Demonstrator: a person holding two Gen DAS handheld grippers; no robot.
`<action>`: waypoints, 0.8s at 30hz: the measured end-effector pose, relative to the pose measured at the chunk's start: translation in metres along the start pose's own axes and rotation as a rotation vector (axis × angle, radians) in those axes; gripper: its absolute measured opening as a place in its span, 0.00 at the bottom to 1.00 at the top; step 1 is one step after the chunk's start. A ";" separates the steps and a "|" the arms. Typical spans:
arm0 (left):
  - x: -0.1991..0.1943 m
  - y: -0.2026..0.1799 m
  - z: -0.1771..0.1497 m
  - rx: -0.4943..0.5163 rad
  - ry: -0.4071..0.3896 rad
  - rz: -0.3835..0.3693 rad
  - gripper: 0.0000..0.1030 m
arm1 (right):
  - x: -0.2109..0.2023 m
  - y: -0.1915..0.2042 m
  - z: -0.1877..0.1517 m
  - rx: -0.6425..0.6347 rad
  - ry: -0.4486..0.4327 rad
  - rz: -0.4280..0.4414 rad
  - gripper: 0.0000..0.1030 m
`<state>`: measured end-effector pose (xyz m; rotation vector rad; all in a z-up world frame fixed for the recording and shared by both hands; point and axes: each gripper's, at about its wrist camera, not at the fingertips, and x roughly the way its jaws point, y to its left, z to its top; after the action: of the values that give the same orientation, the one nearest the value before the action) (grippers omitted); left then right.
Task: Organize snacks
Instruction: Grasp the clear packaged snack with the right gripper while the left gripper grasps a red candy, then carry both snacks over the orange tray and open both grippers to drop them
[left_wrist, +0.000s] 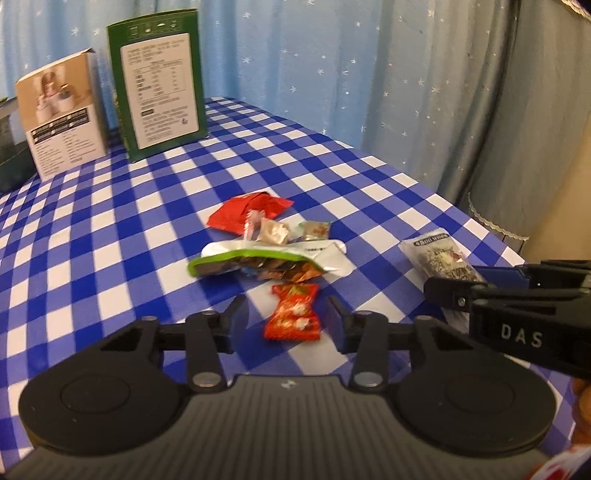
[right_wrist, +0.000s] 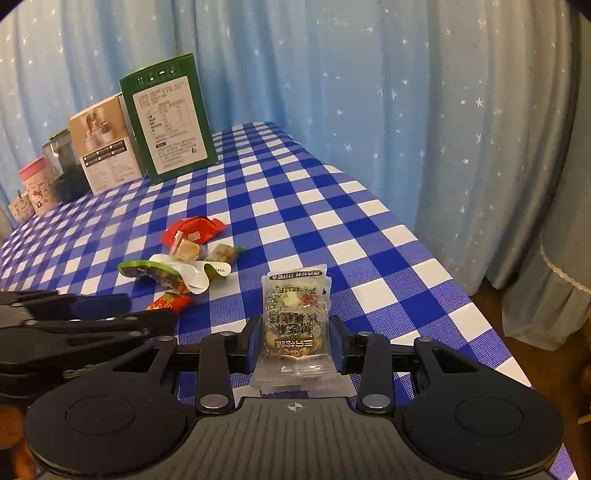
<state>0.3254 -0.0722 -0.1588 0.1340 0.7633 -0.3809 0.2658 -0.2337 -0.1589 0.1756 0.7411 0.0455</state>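
A red-orange snack packet lies on the blue checked tablecloth between the fingers of my left gripper, which stands open with a gap on each side of the packet. My right gripper is shut on a clear packet holding a dark nut bar. That packet and the right gripper also show at the right of the left wrist view. Just beyond lie a green-edged snack bag, a red pouch and small wrapped candies. The left gripper enters the right wrist view from the left.
A green box and a beige box stand upright at the far left of the table. A dark container and a pink canister stand beside them. The table's edge drops off on the right, with a blue star curtain behind.
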 end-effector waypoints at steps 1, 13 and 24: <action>0.002 -0.001 0.001 0.005 0.002 -0.002 0.36 | 0.000 -0.001 0.000 0.002 0.001 -0.003 0.37; 0.002 -0.004 -0.001 0.001 0.047 0.015 0.19 | 0.003 -0.002 0.000 0.019 0.009 0.003 0.37; -0.068 0.016 -0.022 -0.138 0.057 0.063 0.19 | -0.026 0.013 -0.005 -0.018 -0.009 0.054 0.37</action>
<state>0.2725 -0.0328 -0.1271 0.0393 0.8371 -0.2649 0.2435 -0.2226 -0.1427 0.1787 0.7272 0.1024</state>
